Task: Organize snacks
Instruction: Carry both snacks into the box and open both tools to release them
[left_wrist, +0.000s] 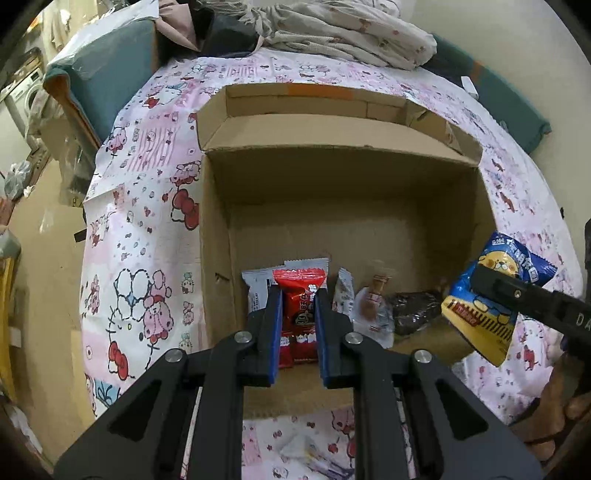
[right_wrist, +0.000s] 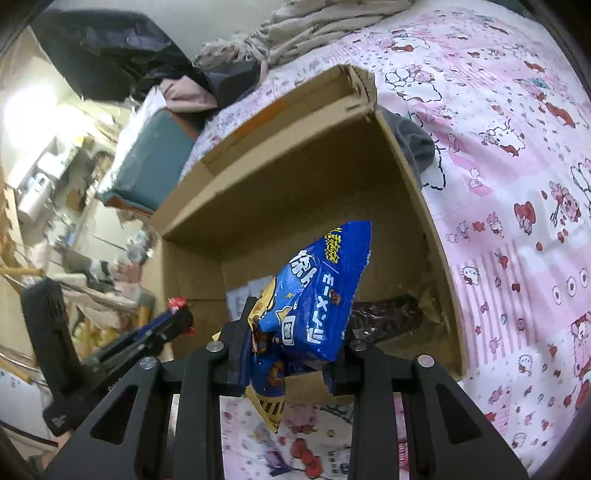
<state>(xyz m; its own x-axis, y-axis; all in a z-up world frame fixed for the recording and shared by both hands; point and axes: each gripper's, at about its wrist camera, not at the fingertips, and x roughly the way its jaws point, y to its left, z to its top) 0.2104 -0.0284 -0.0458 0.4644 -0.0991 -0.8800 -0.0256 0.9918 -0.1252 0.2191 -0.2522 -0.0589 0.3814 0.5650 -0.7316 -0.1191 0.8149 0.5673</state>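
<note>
Two grippers each carry a snack toward the box (left_wrist: 221, 206) on the pink sheet (left_wrist: 147, 206). The left gripper (left_wrist: 298, 302) is clamped on a red packet (left_wrist: 300, 295), held long axis upright, right over the box's near left floor beside the snacks (left_wrist: 373, 306) already lying there. The right gripper (right_wrist: 291, 332) pinches a blue bag (right_wrist: 314, 291), hanging above the near rim on the right. The left one looks nearer to a drop: the floor lies straight below it

Dim indoor light — fisheye warp, slight blur.
</note>
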